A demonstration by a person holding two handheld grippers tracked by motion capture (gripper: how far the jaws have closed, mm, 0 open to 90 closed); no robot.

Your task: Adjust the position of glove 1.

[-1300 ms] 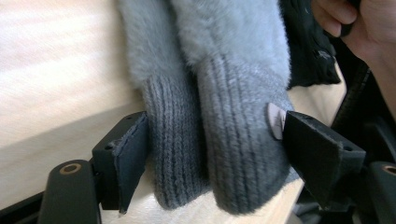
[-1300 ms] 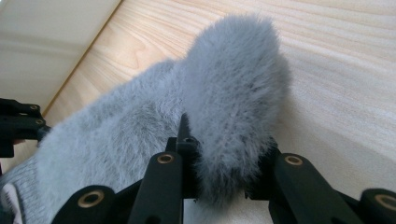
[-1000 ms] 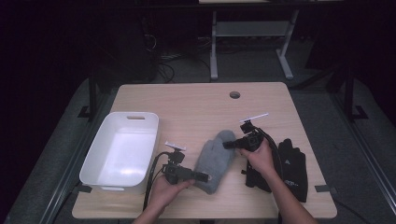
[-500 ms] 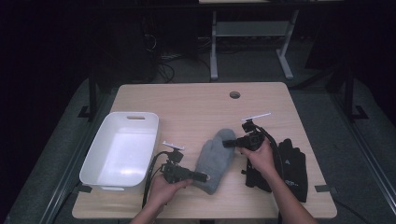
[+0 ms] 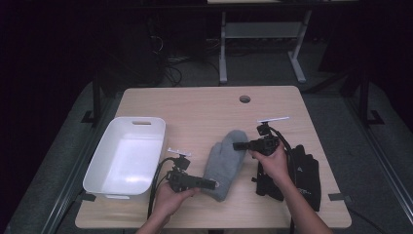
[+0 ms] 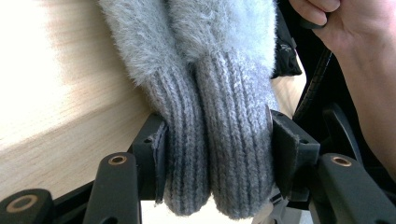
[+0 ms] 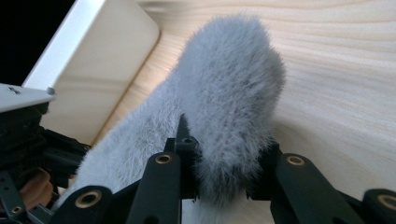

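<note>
Your left claw point(image 5: 213, 184) has just been closing, and now its pads press on the ribbed cuff of the grey fuzzy mitten point(image 5: 225, 159) from both sides; in the left gripper view the cuff point(image 6: 217, 140) is folded double between the jaws. Your right claw point(image 5: 237, 145) is closed on the fluffy thumb side of the mitten point(image 7: 229, 93). The mitten lies flat on the bench point(image 5: 204, 107), near the front edge, between your two claws. A white tub point(image 5: 100, 168) stands at the left front corner, and black gloves point(image 5: 304, 175) lie near the right edge.
</note>
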